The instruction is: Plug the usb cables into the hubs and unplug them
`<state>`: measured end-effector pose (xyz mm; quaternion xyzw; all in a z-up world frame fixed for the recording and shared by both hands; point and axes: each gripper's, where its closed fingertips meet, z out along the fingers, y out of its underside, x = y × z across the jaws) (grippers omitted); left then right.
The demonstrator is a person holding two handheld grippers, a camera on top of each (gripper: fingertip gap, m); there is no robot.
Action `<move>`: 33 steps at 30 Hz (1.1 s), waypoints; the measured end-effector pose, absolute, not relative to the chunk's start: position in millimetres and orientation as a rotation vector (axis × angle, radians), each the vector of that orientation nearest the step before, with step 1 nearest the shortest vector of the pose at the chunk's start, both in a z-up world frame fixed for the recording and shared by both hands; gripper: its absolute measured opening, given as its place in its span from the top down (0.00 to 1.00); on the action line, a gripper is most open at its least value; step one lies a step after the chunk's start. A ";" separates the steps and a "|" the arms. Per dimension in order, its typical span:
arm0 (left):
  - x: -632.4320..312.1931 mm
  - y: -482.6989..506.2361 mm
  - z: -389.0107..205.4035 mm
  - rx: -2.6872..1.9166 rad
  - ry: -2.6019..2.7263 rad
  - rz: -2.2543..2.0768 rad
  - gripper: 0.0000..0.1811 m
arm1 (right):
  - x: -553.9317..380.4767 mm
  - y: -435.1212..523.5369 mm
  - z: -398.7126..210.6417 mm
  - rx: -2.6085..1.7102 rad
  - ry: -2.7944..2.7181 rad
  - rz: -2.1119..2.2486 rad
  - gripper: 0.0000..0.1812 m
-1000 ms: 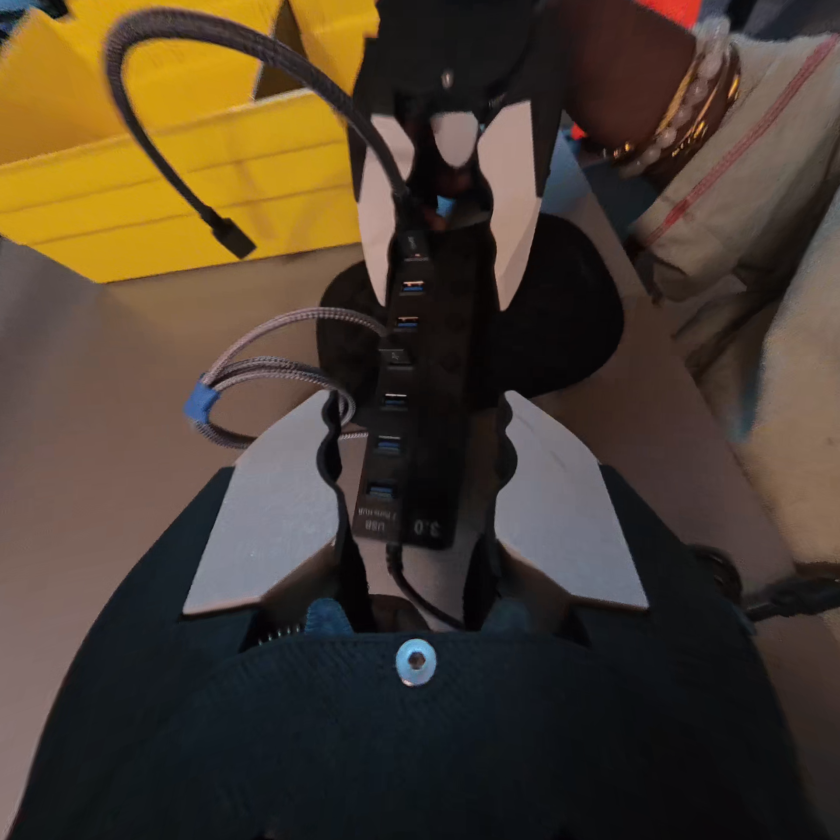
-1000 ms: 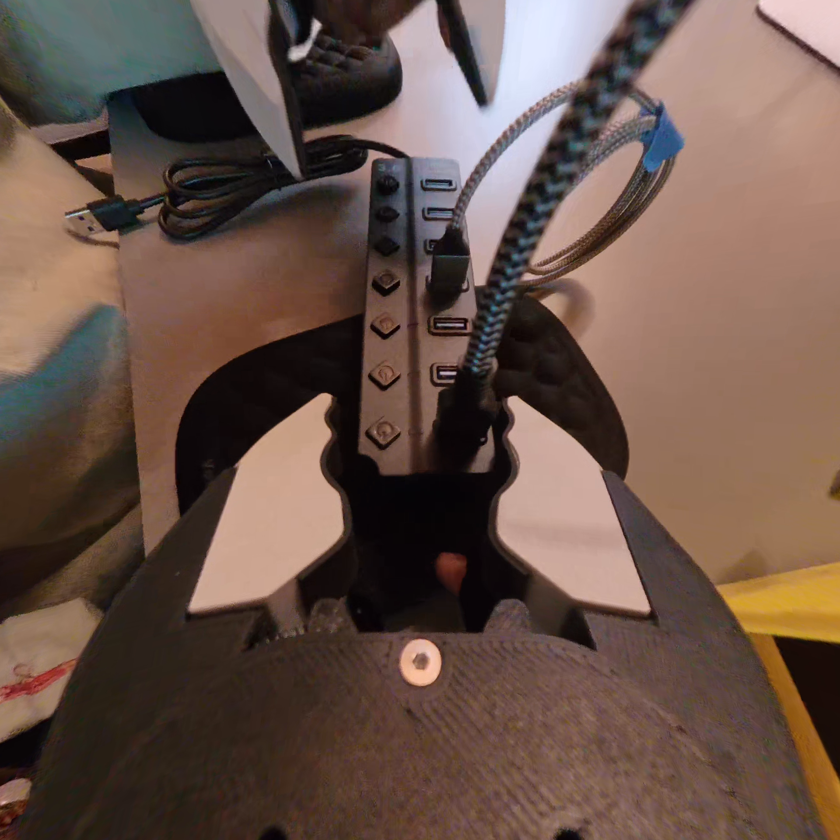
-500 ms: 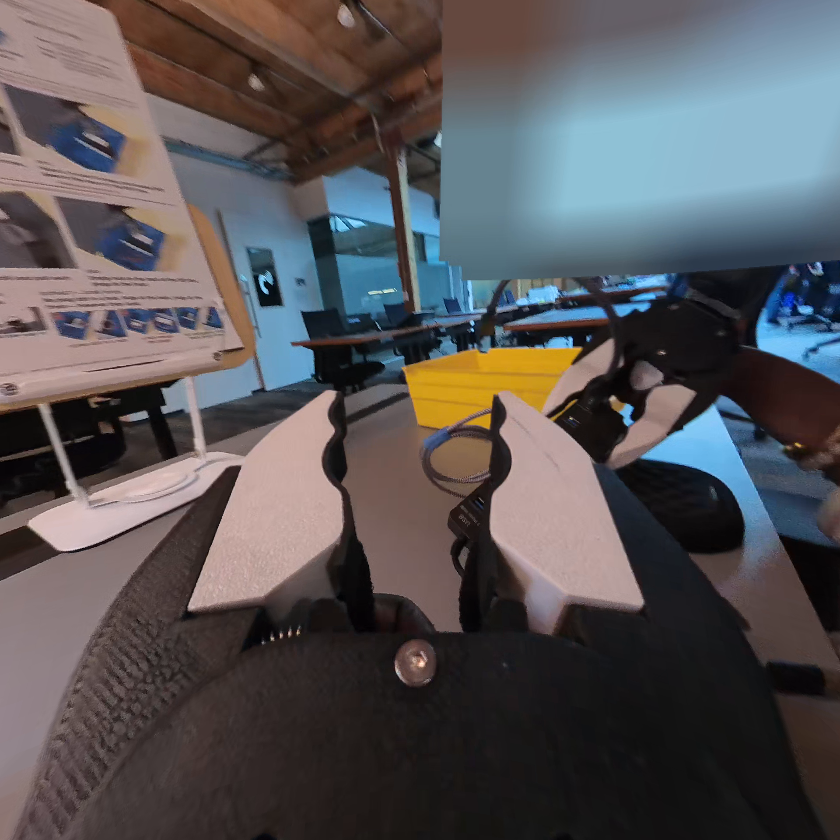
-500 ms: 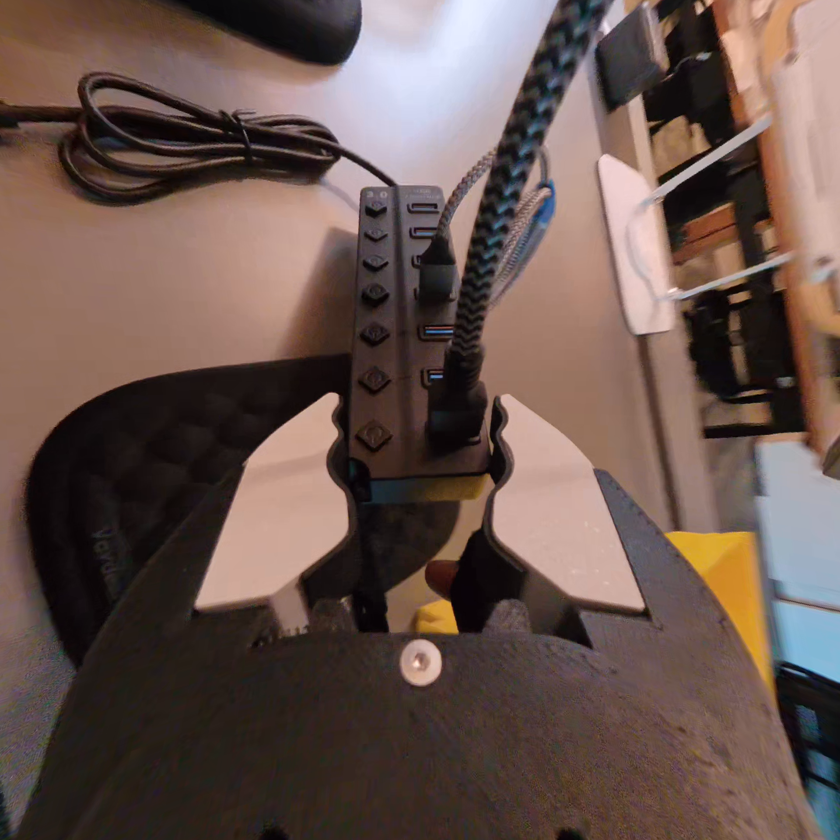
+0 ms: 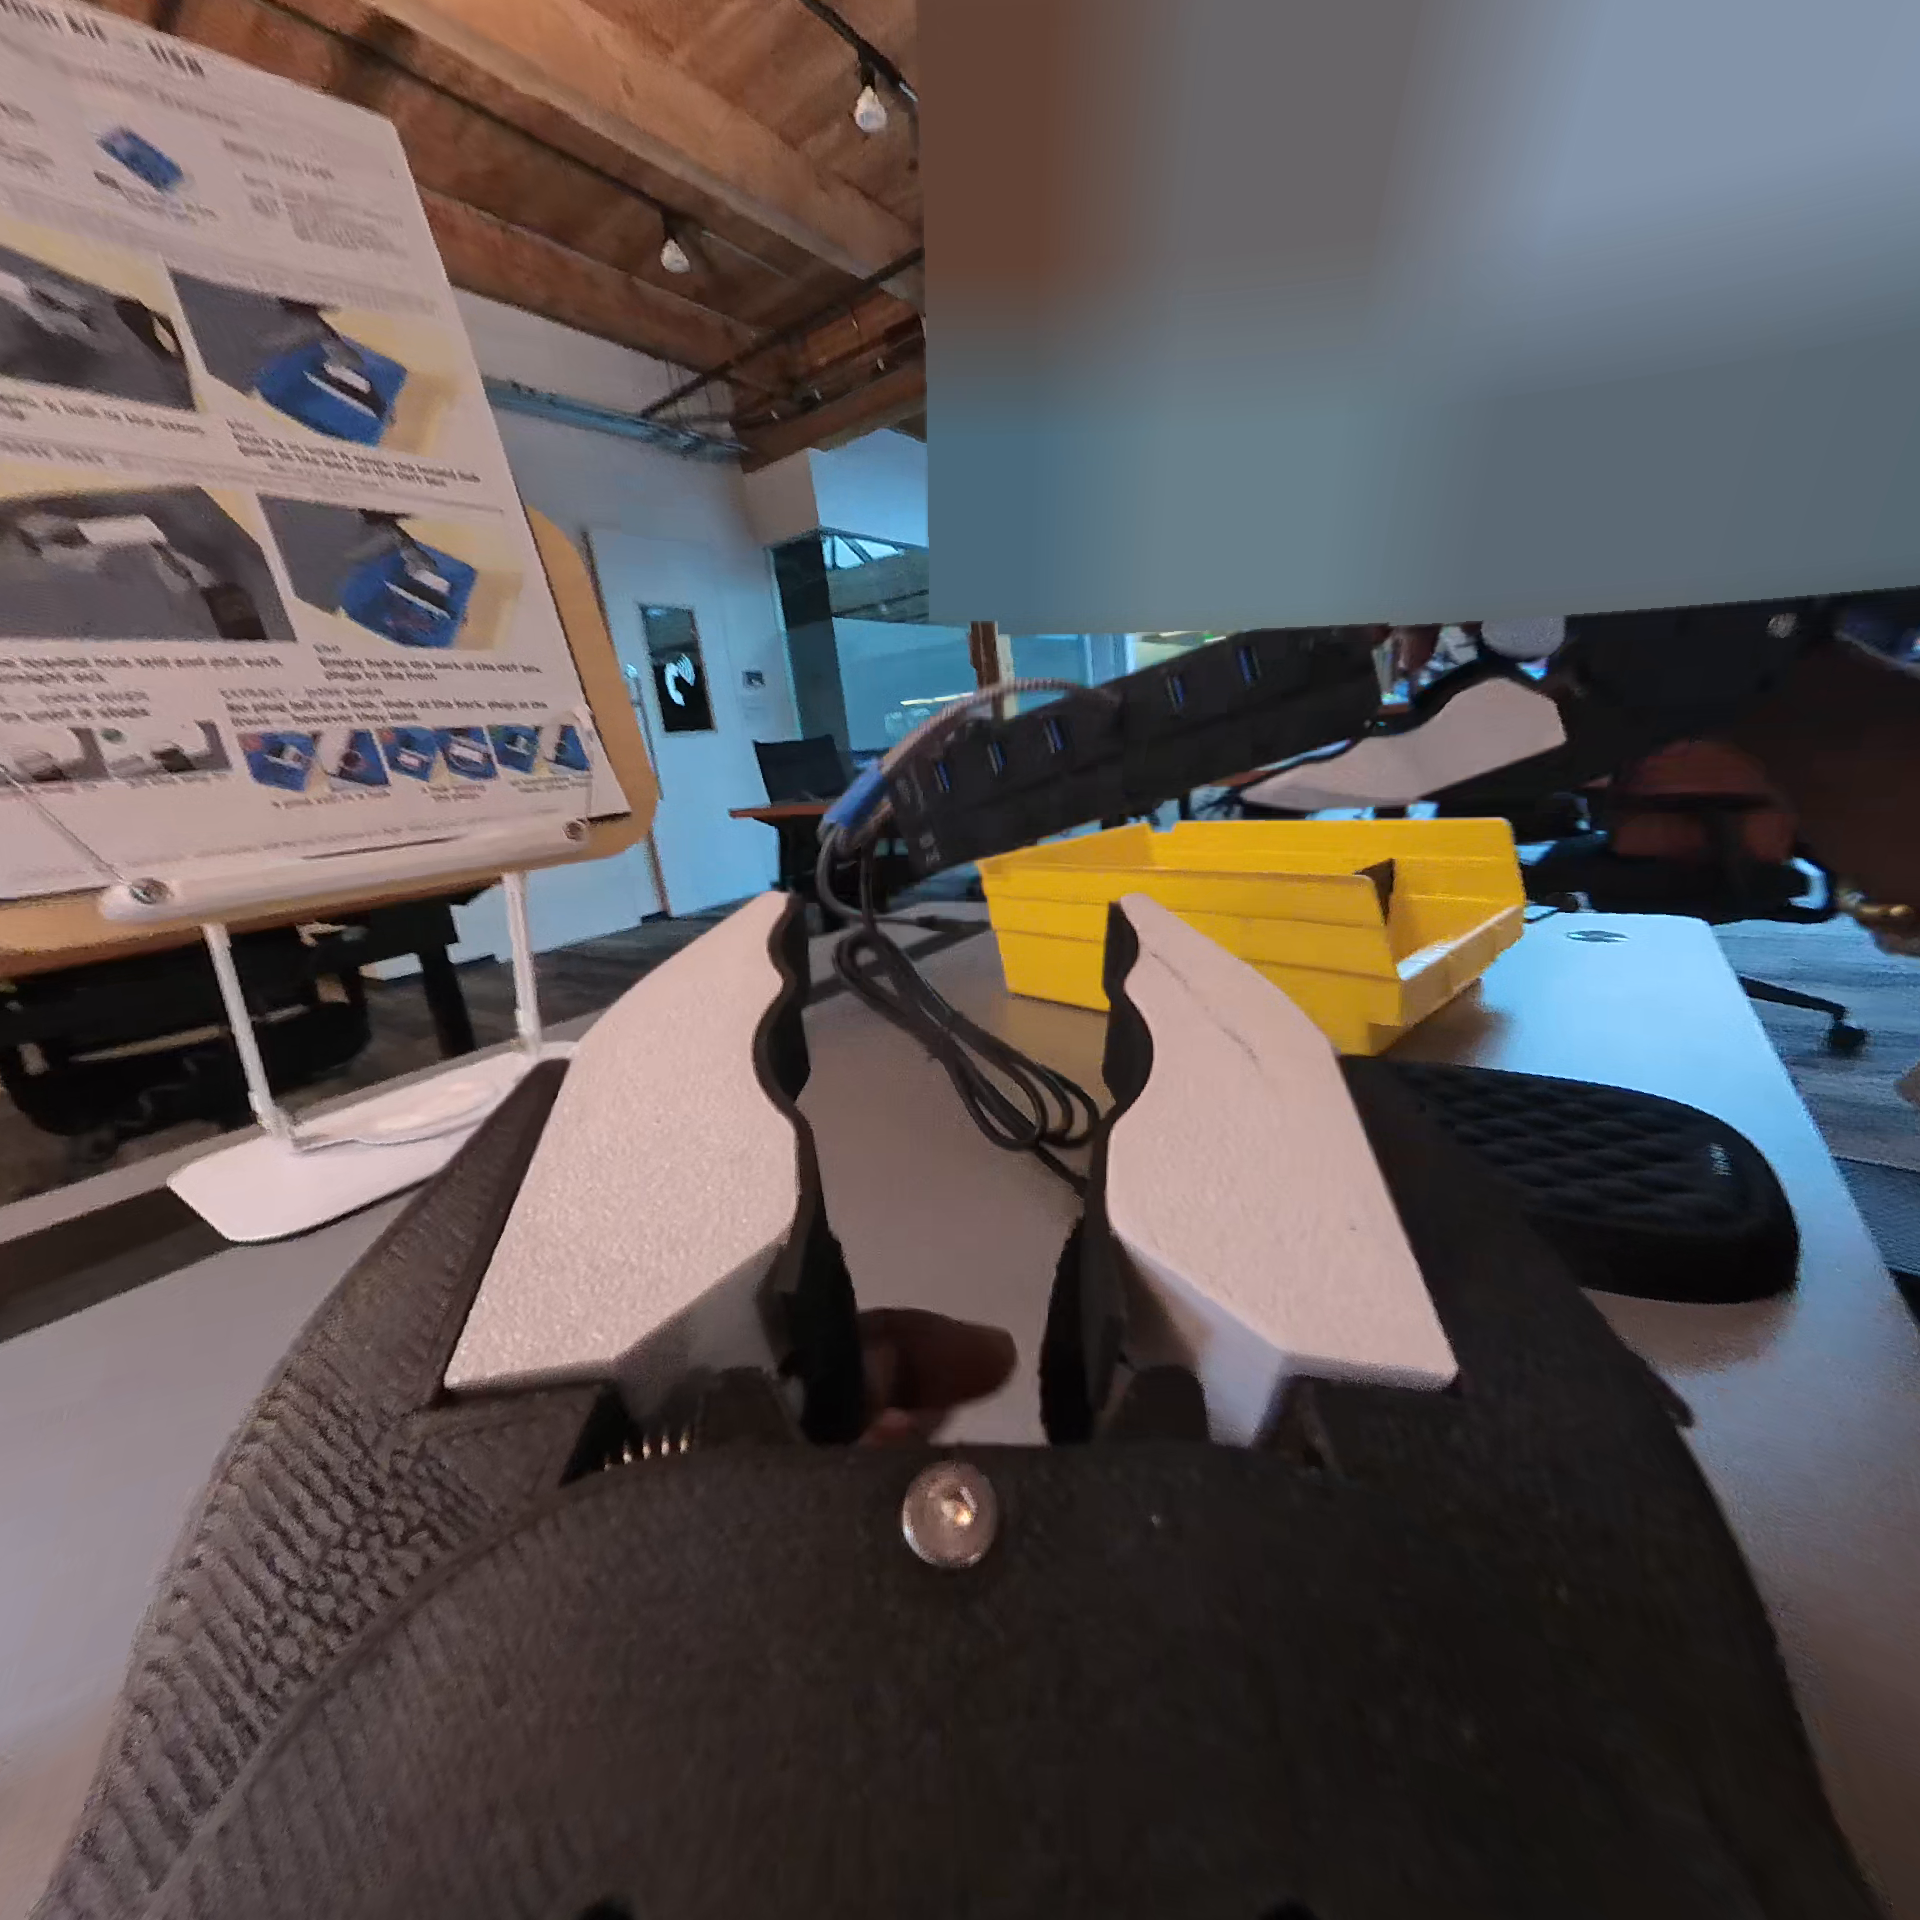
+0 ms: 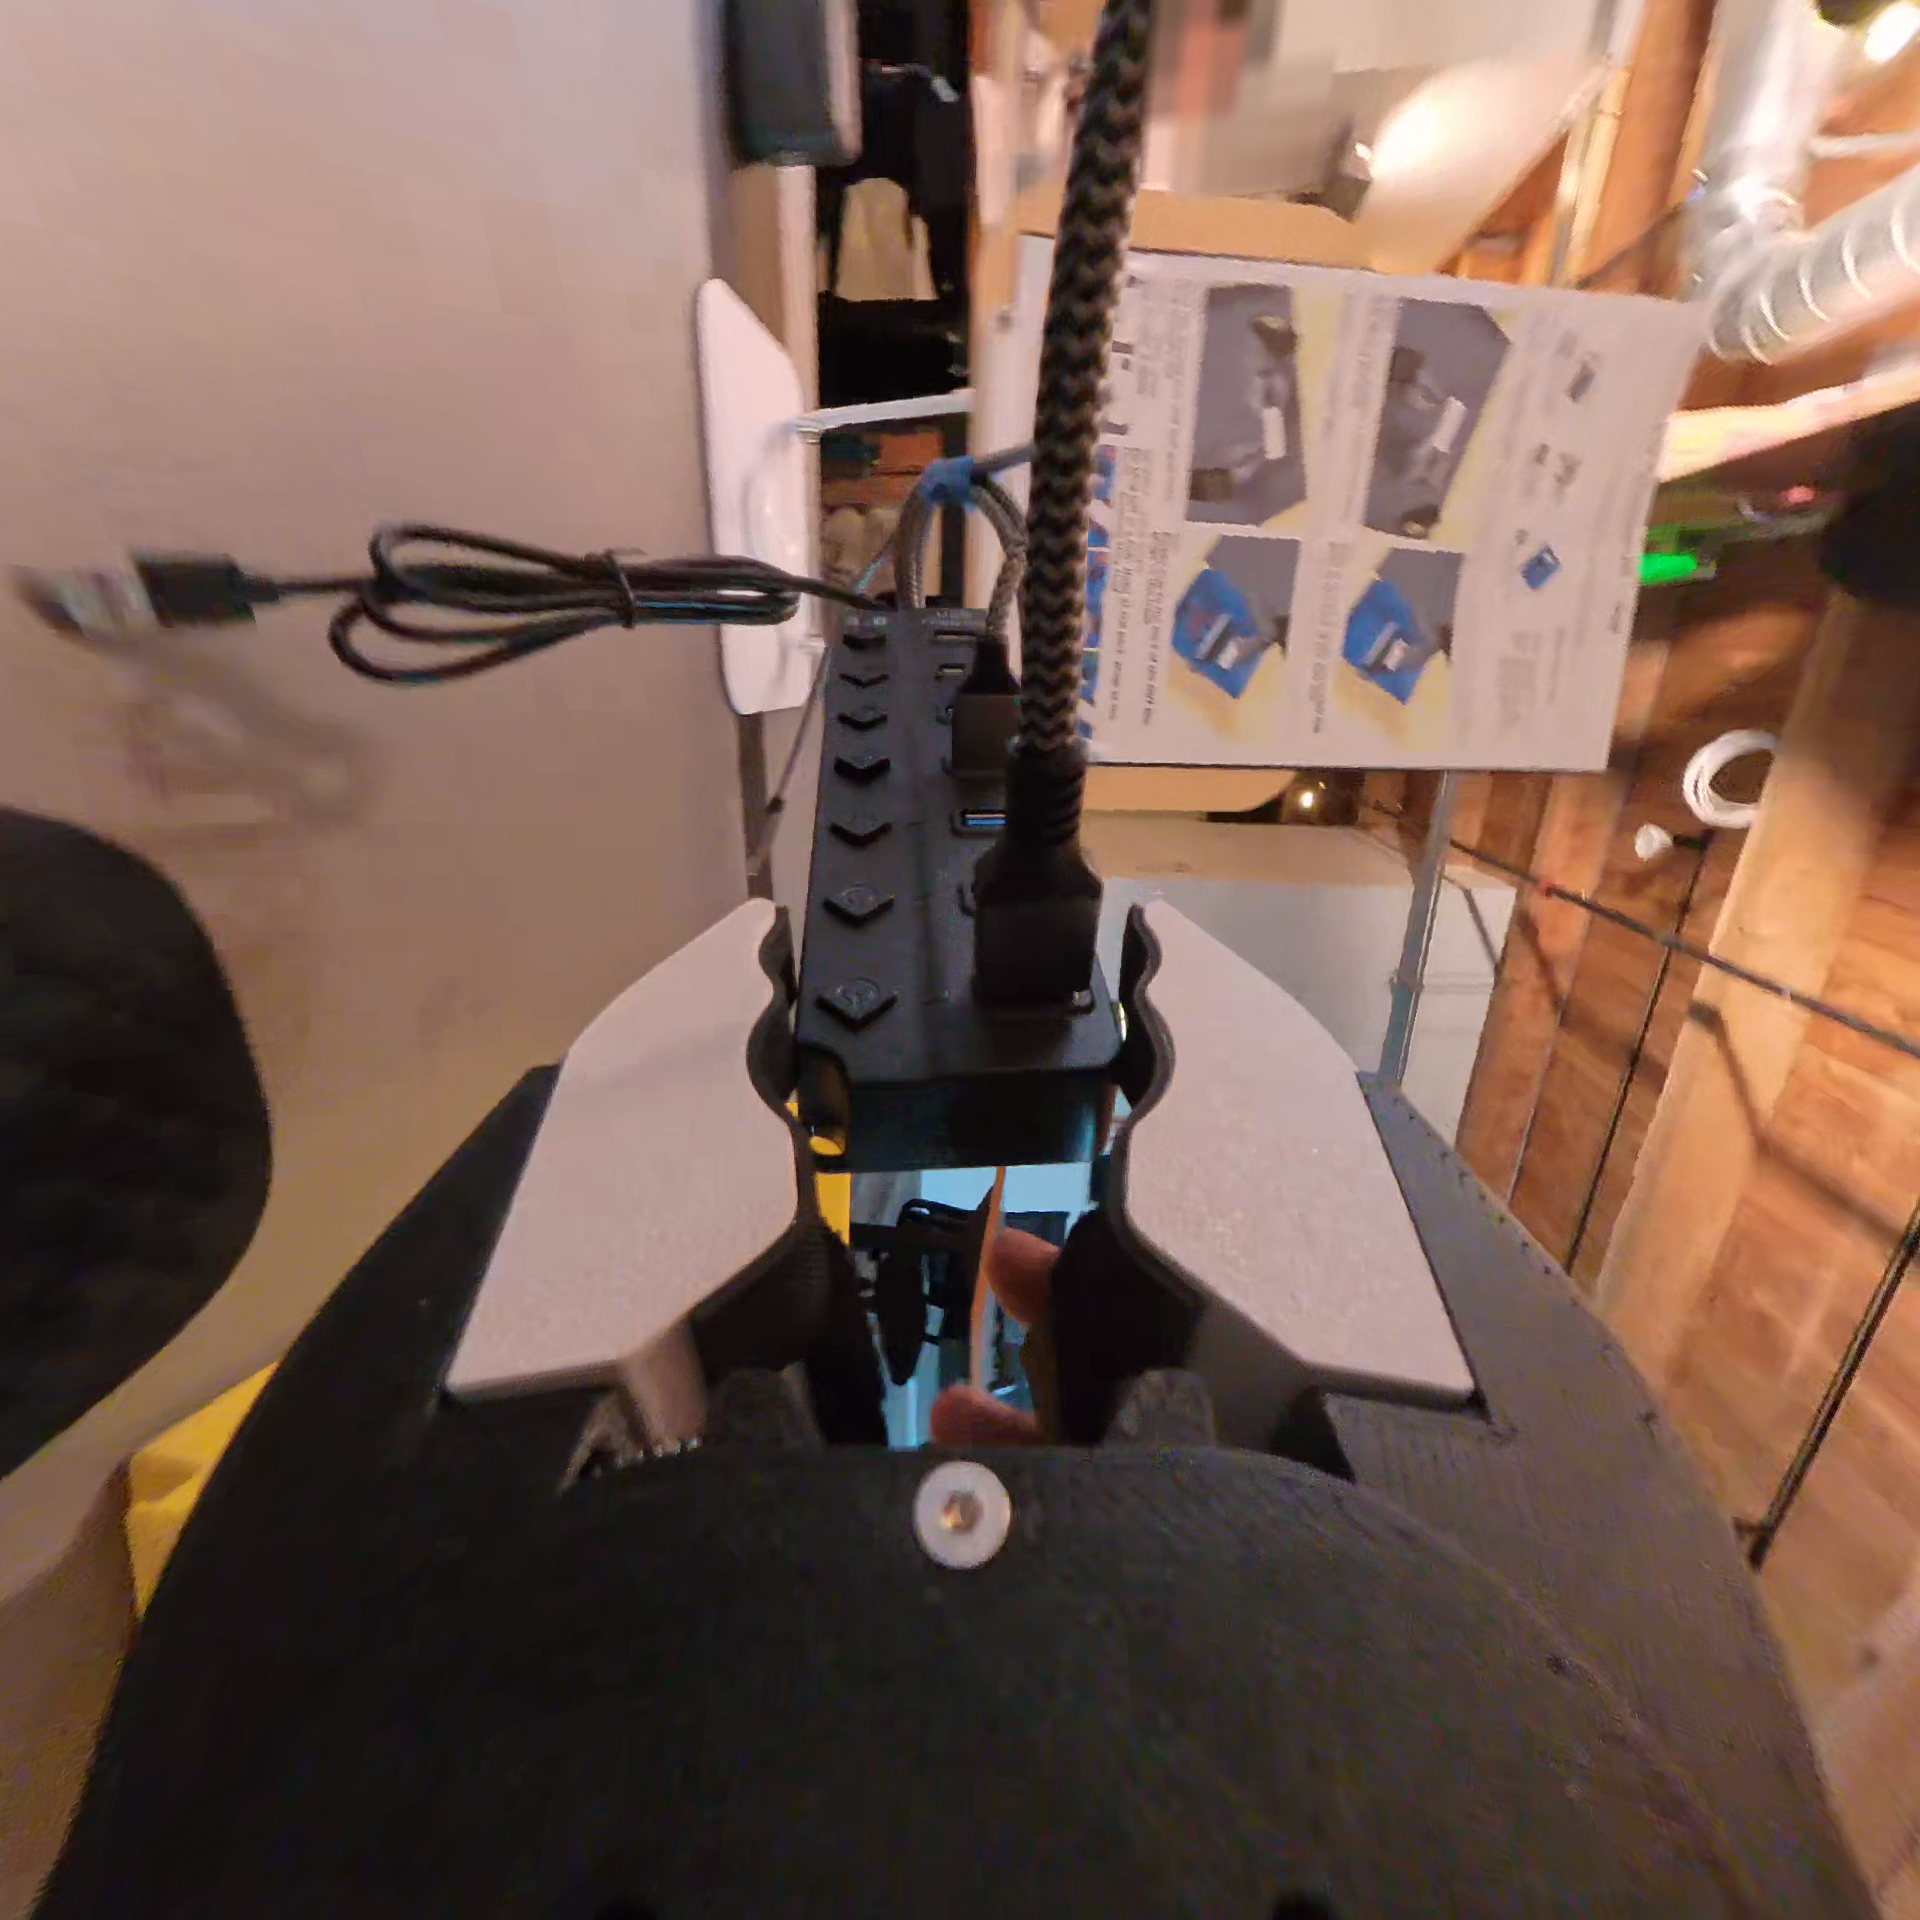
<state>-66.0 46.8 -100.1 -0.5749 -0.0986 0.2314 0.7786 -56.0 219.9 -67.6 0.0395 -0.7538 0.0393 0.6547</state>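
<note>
My right gripper (image 6: 951, 966) is shut on the near end of a black multi-port USB hub (image 6: 914, 862) and holds it up in the air. A thick black-and-white braided cable (image 6: 1065, 468) is plugged into the port nearest the fingers. A grey braided cable with a blue tie (image 6: 945, 483) is plugged in farther along. The hub's own thin black cord (image 6: 551, 603) hangs loose with its plug free. My left gripper (image 5: 956, 935) is open and empty, low over the table. From there the hub (image 5: 1122, 748) and the right gripper (image 5: 1455, 738) show above and ahead.
A yellow bin (image 5: 1247, 914) stands on the grey table (image 5: 1621, 1018) ahead of the left gripper. A black wrist rest (image 5: 1579, 1153) lies to its right. An instruction sheet on a white stand (image 5: 260, 520) is at the left table edge. Spacing between my two grippers at the tips: around 20 centimetres.
My right gripper has lifted the hub off the table with both cables plugged in. My left gripper has come away from the hub, tilted up, and its jaws have opened wider.
</note>
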 end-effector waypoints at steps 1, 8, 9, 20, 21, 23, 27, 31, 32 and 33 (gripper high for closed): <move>-67.6 45.3 -99.3 -1.237 -0.219 0.517 0.69 | -57.5 221.7 -59.5 0.054 -1.688 0.122 0.67; -74.8 39.7 -94.8 -1.204 -0.246 0.592 0.53 | -65.9 258.8 -5.0 -0.167 -1.542 0.272 0.67; -76.1 39.1 -94.7 -1.204 -0.252 0.604 0.51 | -66.5 268.4 3.4 -0.208 -1.516 0.286 0.67; -79.0 50.0 -110.0 -1.299 -0.255 0.587 0.46 | -54.5 395.8 46.4 -0.620 -1.324 0.333 0.76; -79.3 50.0 -110.4 -1.301 -0.257 0.587 0.46 | -50.9 406.5 49.5 -0.624 -1.276 0.314 1.00; -79.1 49.1 -109.3 -1.292 -0.258 0.588 0.46 | -56.0 408.6 43.2 -0.615 -1.307 0.490 1.00; -78.5 48.4 -108.3 -1.284 -0.258 0.584 0.46 | -73.1 421.5 3.9 -0.762 -1.446 0.988 1.00; -76.7 50.2 -108.6 -1.288 -0.245 0.581 0.46 | -64.8 442.2 -16.5 -0.828 -1.385 1.226 0.98; -76.6 51.1 -109.8 -1.296 -0.242 0.580 0.46 | -61.8 446.1 -19.5 -0.823 -1.367 1.188 0.95; -76.5 52.1 -110.8 -1.304 -0.240 0.579 0.46 | -60.4 448.7 -26.4 -0.835 -1.384 1.146 0.91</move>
